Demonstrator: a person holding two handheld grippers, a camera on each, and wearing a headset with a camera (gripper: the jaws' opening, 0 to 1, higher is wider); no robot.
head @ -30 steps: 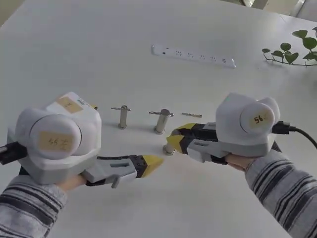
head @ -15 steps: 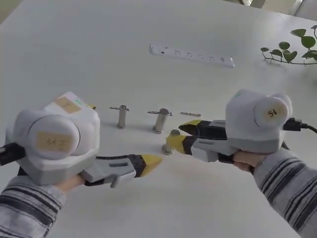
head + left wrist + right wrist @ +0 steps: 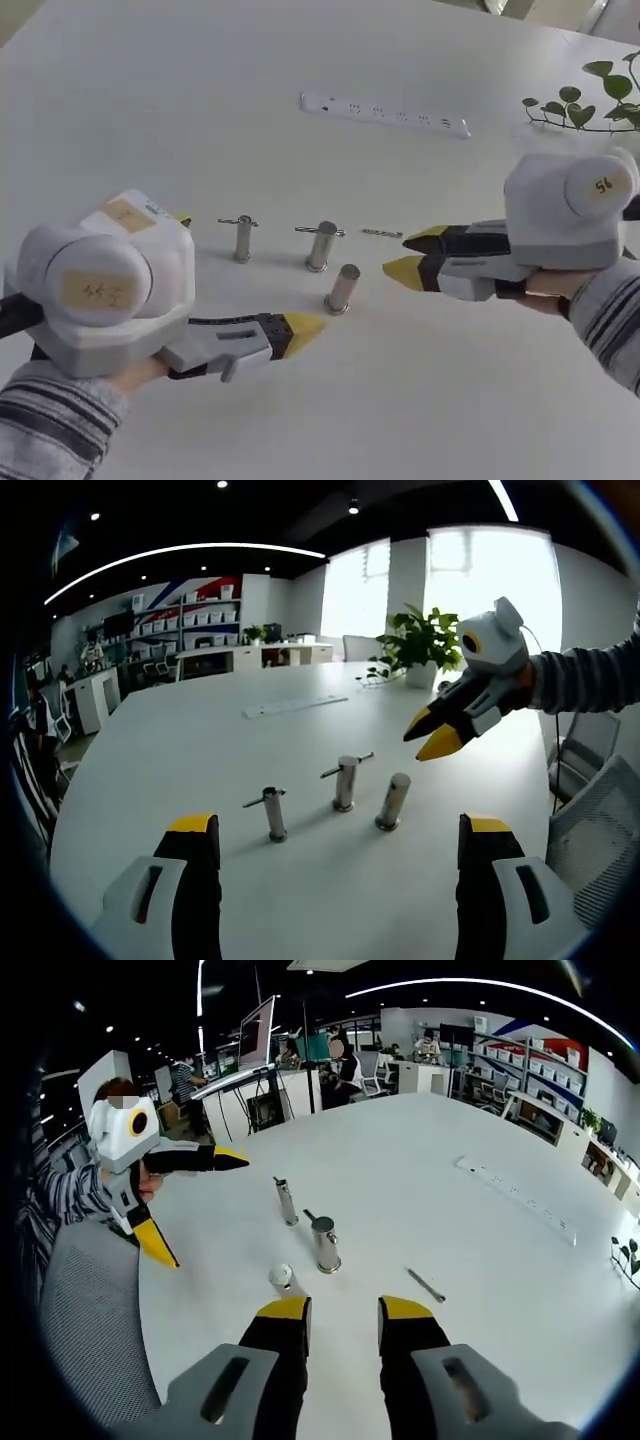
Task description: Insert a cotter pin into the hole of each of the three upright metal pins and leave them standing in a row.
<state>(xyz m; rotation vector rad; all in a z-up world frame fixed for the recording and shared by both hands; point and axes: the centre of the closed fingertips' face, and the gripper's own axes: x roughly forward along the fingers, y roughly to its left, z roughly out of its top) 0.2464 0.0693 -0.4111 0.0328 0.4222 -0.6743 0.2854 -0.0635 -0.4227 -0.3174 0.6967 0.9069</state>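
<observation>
A white table (image 3: 150, 100) is viewed from above, with three upright metal pins standing near its middle. The left pin (image 3: 243, 240) and the middle pin (image 3: 320, 247) are each crossed near the top by a cotter pin. The third pin (image 3: 343, 289) is bare and stands at 5 o'clock from the middle pin, out of line with the other two. A loose cotter pin (image 3: 383, 233) lies flat on the table at 3 o'clock from the middle pin.

The right gripper (image 3: 410, 253) is held at 3 o'clock from the third pin. Its jaws are slightly apart and empty, with the tips near the loose cotter pin. The left gripper (image 3: 338, 828) is held at 7 o'clock from the pins, jaws spread wide with nothing between them.

Two insertions are judged done, and the last is in hand. Next, the loose cotter pin should be pinched and threaded through the third pin's hole, which cannot be made out. That pin should then be brought into the row.
</observation>
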